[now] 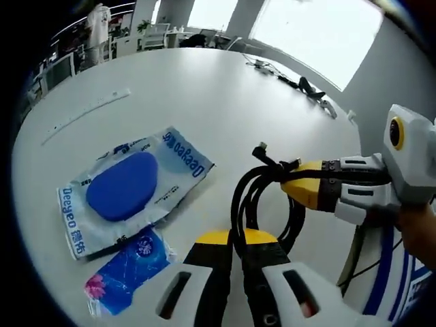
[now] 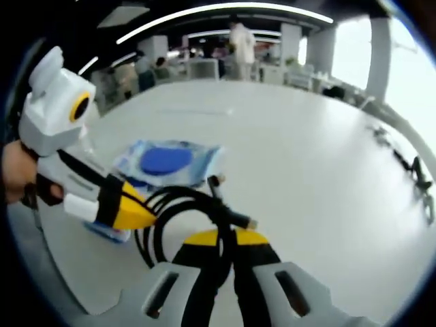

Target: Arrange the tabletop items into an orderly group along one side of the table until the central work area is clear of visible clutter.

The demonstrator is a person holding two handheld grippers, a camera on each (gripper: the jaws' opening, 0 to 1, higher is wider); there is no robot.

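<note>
So in the left gripper view the left gripper (image 1: 235,255) has its fingers pinched nearly together on the near side of the black coiled cable (image 1: 262,194), and the right gripper (image 1: 300,187) comes in from the side with its yellow tips closed on the far part of the same coil, just below the little plug end sticking up. Right beside the coil sits the packet with the blue oval pad (image 1: 129,187), and touching that packet's near corner is a small blue tissue pack (image 1: 126,269), all close to the table (image 1: 204,95) edge nearest the person; the middle of the table looks bare apart from a pale strip toward the far edge. In the right gripper view it's the mirror: the right gripper (image 2: 225,248) is clamped on the cable (image 2: 177,204) and the left gripper (image 2: 139,211) bites the loop from the other side, packet (image 2: 167,162) just behind. My take: keep both grips firm so the loops don't spring apart, lift the bundle together, and set it down snug next to the packet without dragging over it or knocking the tissue pack.
</note>
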